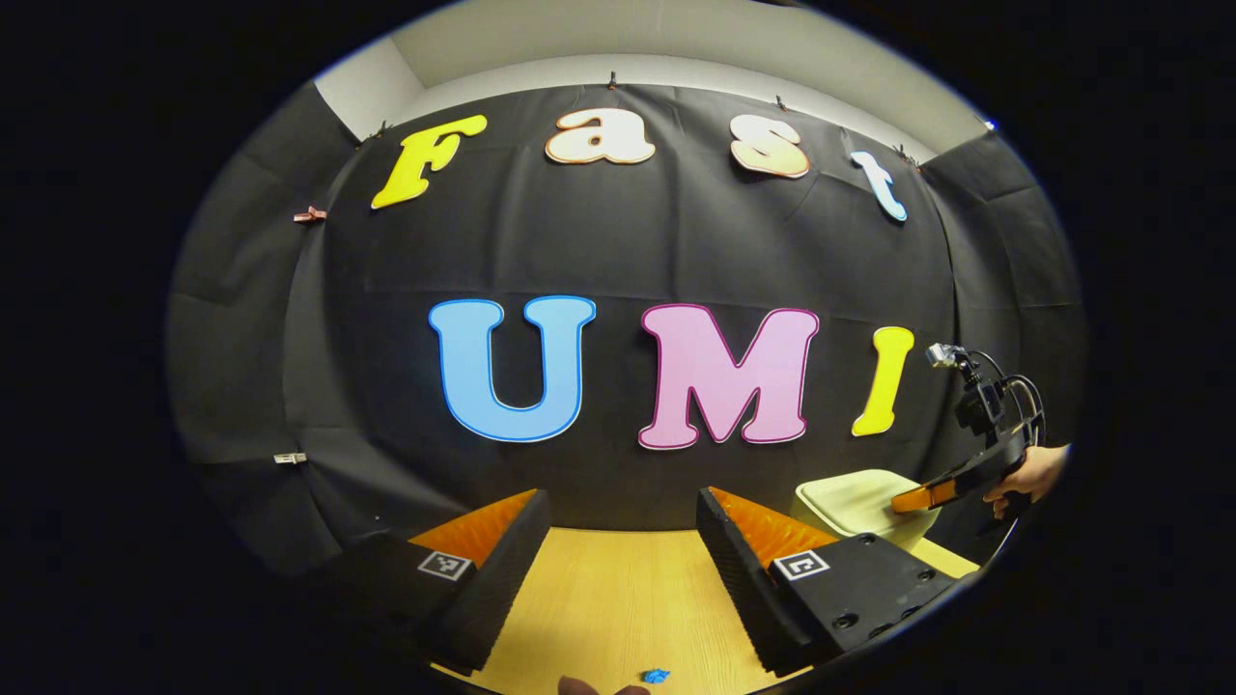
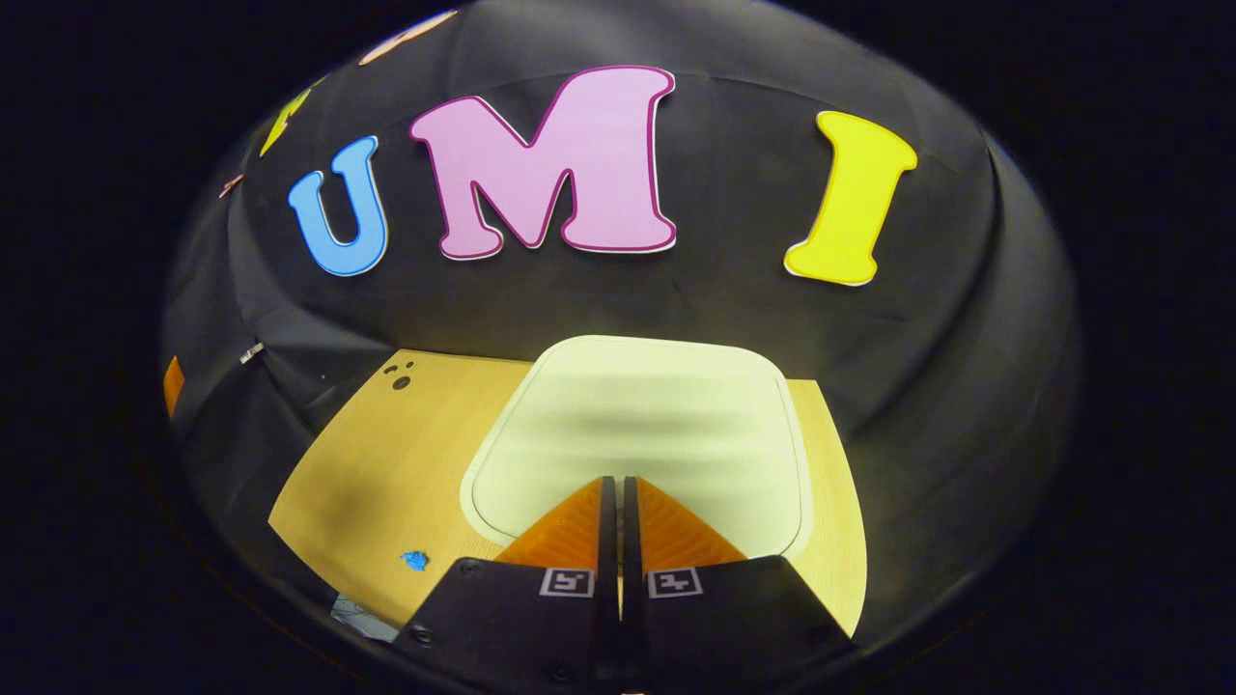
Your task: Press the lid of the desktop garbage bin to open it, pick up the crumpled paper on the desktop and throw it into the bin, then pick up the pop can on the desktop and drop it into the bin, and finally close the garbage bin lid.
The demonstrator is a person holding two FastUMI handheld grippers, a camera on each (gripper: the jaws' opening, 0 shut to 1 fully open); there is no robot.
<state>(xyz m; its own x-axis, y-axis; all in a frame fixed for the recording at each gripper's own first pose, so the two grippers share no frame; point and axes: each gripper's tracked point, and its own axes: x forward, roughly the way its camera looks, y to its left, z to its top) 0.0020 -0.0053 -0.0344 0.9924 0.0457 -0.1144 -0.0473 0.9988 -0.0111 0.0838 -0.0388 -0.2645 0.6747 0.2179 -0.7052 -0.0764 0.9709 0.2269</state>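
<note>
The desktop bin with its pale green lid stands on the wooden table, and the lid lies flat and closed. My right gripper is shut with nothing between its fingers, its tips over the near part of the lid; whether they touch it I cannot tell. In the left gripper view the bin stands at the right, with the right gripper slanting down onto its lid, held by a hand. My left gripper is open and holds nothing, above bare table.
A small blue scrap lies on the table left of the bin, seen also as the blue scrap in the left gripper view. A pale greyish thing shows at the table's near edge, too cut off to identify. The black cloth wall stands right behind the table.
</note>
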